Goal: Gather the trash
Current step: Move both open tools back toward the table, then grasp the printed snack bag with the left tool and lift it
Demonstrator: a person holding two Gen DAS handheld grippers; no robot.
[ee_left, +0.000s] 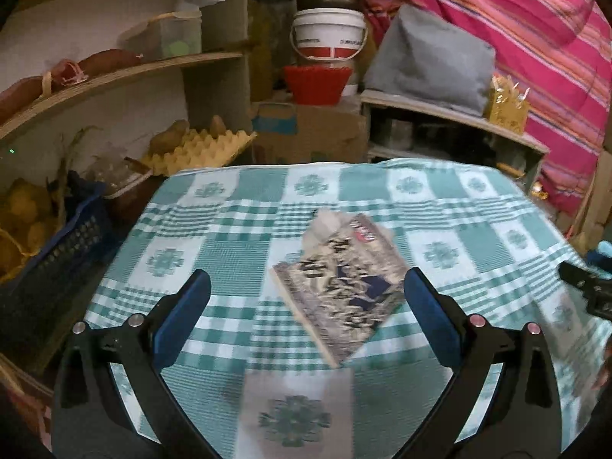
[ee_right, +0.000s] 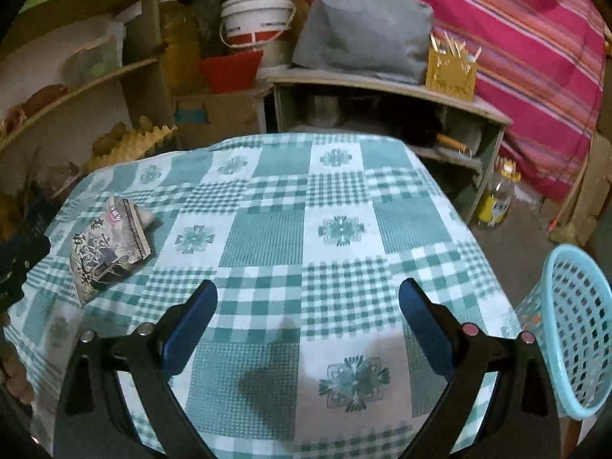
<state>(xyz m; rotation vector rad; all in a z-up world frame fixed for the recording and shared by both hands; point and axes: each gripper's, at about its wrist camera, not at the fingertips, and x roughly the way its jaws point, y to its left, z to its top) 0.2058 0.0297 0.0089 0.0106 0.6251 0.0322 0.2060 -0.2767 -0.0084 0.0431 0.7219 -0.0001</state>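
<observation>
We see the printed wrapper [ee_left: 340, 287] lying flat on the checked desk [ee_left: 229, 252] at the centre of the left wrist frame, between our left gripper's [ee_left: 306, 290] spread fingers. Our right gripper [ee_right: 308, 298] gapes empty, a blue basket [ee_right: 573, 329] at lower right.

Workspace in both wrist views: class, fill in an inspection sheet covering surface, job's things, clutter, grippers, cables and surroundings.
Surface: table under a green-and-white checked tablecloth.
Job's things: printed wrapper lying on the cloth with a crumpled tissue at its far end; light blue mesh basket beside the table's right edge.
Clutter: nothing seen elsewhere on the cloth.
Grippers: left gripper jaws open, wrapper ahead between them; right gripper jaws open over bare cloth.
Cables: nothing seen.
Surroundings: egg tray, white bucket, grey cushion, striped pink fabric.
</observation>
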